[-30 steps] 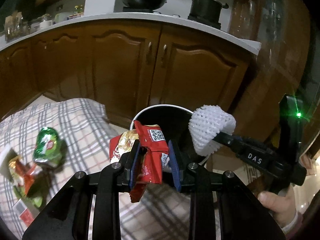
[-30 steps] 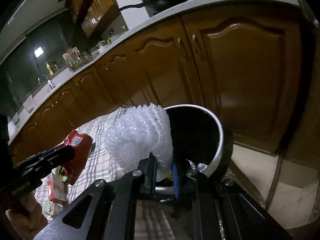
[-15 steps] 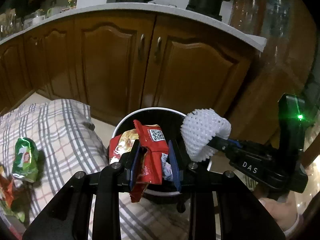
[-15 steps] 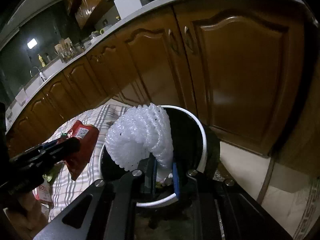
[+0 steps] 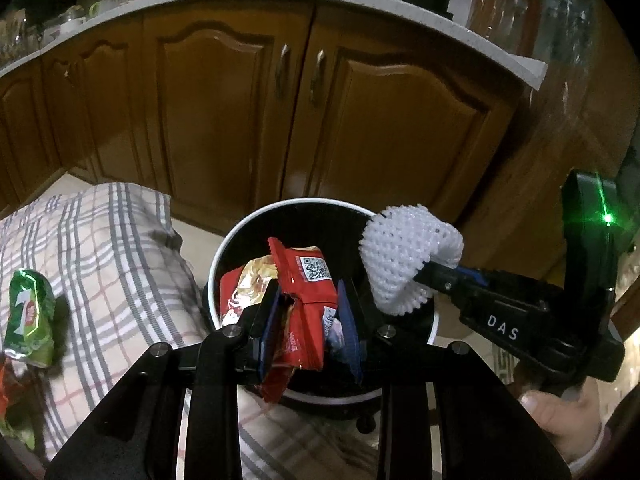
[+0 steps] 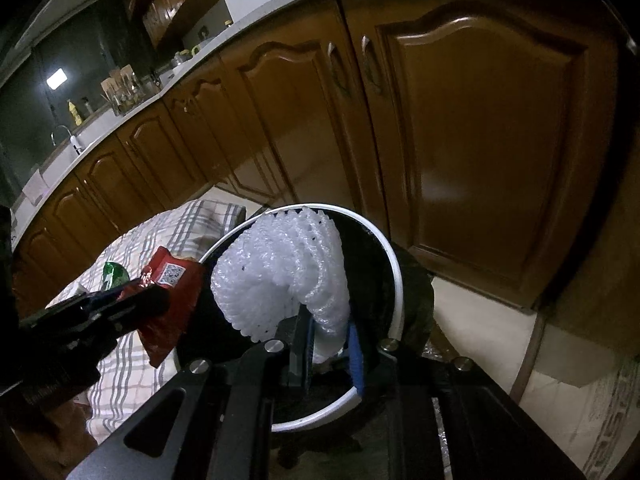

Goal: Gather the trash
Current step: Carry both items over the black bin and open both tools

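So, left wrist view: the left hand-held gripper (image 5: 308, 320) is now right over the bin (image 5: 224, 248), which has slid from ahead to directly beneath. Its jaws have just been opening a touch, with the red snack wrapper (image 5: 300, 292) between them, hanging loose and looking ready to drop. Right wrist view: the right hand-held gripper (image 6: 328, 344) has also just been easing open around the white foam net (image 6: 280, 276), above the bin's mouth too. A green wrapper (image 5: 28, 316) waits on the checked cloth (image 5: 120, 264).
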The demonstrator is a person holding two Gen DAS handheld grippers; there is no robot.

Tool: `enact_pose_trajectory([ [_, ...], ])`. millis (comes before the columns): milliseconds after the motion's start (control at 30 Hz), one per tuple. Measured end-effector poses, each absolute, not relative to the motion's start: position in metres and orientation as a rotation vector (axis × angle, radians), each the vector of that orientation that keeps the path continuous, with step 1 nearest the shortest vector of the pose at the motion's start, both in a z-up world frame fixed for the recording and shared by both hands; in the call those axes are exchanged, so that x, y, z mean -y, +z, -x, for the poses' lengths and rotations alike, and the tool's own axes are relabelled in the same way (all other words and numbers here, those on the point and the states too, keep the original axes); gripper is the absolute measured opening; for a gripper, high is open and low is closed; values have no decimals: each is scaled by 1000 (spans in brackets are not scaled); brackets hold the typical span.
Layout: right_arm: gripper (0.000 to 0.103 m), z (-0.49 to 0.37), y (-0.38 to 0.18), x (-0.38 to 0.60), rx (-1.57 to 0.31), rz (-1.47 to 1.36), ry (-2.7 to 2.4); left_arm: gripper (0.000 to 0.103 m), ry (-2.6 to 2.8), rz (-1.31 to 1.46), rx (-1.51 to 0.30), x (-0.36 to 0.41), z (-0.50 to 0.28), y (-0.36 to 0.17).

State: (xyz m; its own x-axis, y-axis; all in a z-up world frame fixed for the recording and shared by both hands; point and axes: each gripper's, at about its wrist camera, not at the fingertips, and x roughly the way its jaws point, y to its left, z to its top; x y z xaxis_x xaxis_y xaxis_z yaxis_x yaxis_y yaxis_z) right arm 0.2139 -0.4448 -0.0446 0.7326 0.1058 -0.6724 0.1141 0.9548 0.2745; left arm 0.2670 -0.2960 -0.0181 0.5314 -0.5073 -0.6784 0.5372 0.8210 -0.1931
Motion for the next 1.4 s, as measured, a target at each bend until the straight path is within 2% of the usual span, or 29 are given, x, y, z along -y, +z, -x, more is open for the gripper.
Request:
enact_pose_trajectory([
  [33, 23, -215, -46, 445, -760, -312, 0, 33, -624, -40, -800, 296, -268, -19],
  [67, 31, -216, -46, 445, -761, -313, 0, 37, -626, -37, -802, 295, -267, -19],
  [133, 45, -215, -47, 446, -761, -317, 2, 53, -612, -38, -793, 293, -266, -17],
  [167, 52, -215, -47, 447, -761, -322, 5, 55, -609, -38, -789, 293, -265, -16],
  [300, 54, -211, -47, 447, -755, -332, 7, 55, -604, -37, -784, 288, -261, -14],
  [400, 62, -203, -45, 446, -737, -341, 8, 59, -591, -35, -773, 279, -254, -13],
  [467, 63, -199, -43, 445, -729, -346, 10, 59, -587, -30, -773, 273, -250, -13],
  [600, 71, -188, -40, 439, -704, -362, 15, 61, -568, -1, -774, 250, -239, -12],
  [1400, 73, -140, -32, 349, -664, -375, 165, 65, -403, 112, -717, 109, -163, 1],
])
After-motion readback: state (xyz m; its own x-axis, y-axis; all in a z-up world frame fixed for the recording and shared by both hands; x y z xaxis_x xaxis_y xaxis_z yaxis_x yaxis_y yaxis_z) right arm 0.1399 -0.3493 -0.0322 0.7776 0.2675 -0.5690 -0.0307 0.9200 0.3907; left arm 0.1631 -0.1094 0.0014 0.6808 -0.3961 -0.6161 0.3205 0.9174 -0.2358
